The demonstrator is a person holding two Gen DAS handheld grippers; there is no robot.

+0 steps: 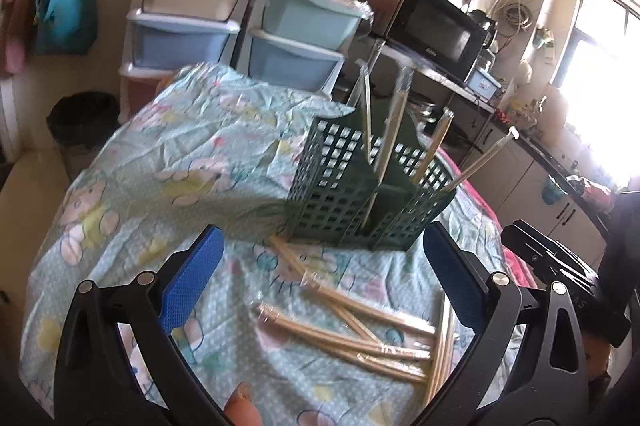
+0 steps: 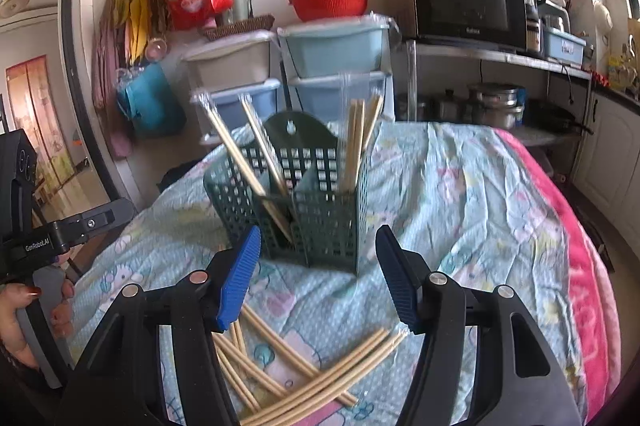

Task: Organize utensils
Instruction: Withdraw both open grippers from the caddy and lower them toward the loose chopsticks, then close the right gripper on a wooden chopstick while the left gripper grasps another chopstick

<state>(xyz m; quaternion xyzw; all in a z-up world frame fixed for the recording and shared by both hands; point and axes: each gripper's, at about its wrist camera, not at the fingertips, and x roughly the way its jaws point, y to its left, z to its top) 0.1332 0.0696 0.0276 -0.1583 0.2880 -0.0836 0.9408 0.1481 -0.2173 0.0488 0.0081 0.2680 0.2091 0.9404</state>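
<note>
A: From our left wrist view, the left gripper (image 1: 320, 274) has its jaws spread wide with nothing between them. The loose chopsticks (image 1: 352, 330) lie flat on the patterned cloth (image 1: 168, 162), just below and a little right of the gap between the pads. Their long axes mostly run left to right across the frame, roughly crosswise to our jaws, though one pair at the right edge runs nearly along our line of sight.

B: And the green basket (image 1: 360, 202) stands upright beyond the pile, with several chopsticks already in it, leaning to the upper right.

A: In our right wrist view, the right gripper (image 2: 318, 274) is about half open and empty too. The same pile (image 2: 296, 378) sits low between and beneath the fingers, sticks crossing each other: some slant up to the right, others down to the right. The basket (image 2: 304, 210) is straight ahead, close behind the fingertips.

B: We judge both hands about equally near the pile. Whichever goes, we'd pick a stick lying across the jaws, then tip it upright for the basket.
</note>
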